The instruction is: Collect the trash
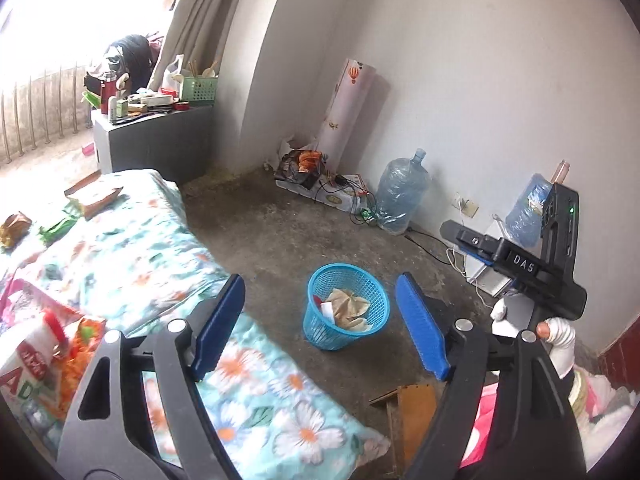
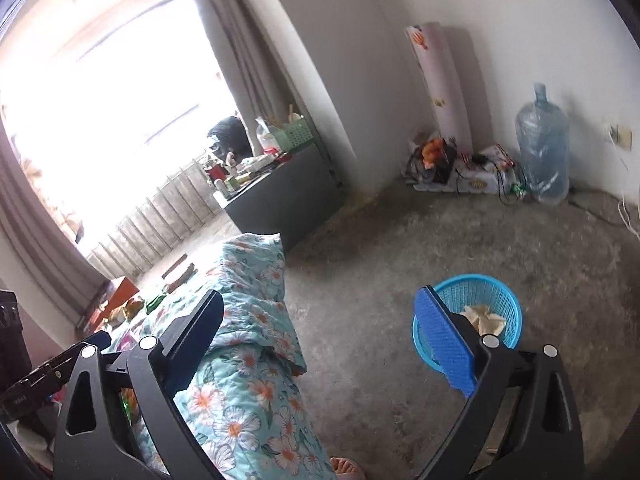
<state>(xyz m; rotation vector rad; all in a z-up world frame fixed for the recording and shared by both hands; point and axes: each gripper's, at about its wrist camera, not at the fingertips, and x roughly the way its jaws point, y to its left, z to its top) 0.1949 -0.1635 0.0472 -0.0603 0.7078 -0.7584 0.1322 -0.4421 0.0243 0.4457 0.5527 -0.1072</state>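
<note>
A blue mesh waste basket (image 1: 346, 307) stands on the concrete floor and holds crumpled paper (image 1: 349, 305); it also shows in the right wrist view (image 2: 486, 288). My left gripper (image 1: 320, 324) is open and empty, above the bed edge, with the basket between its blue pads. My right gripper (image 2: 320, 340) is open and empty; its right pad covers the basket's near rim. On the floral bed (image 1: 132, 248) lie a brown wrapper (image 1: 96, 198), a green wrapper (image 1: 60, 227), a crumpled golden wrapper (image 1: 15, 227) and a red-and-white packet (image 1: 38, 354).
A grey cabinet (image 1: 154, 142) with clutter stands by the window. A rolled mat (image 1: 347, 108), a box with bags and cables (image 1: 320, 178) and a large water bottle (image 1: 402, 192) line the wall. A wooden piece (image 1: 408, 408) lies near the bed corner. A bare foot (image 2: 346, 469) shows below.
</note>
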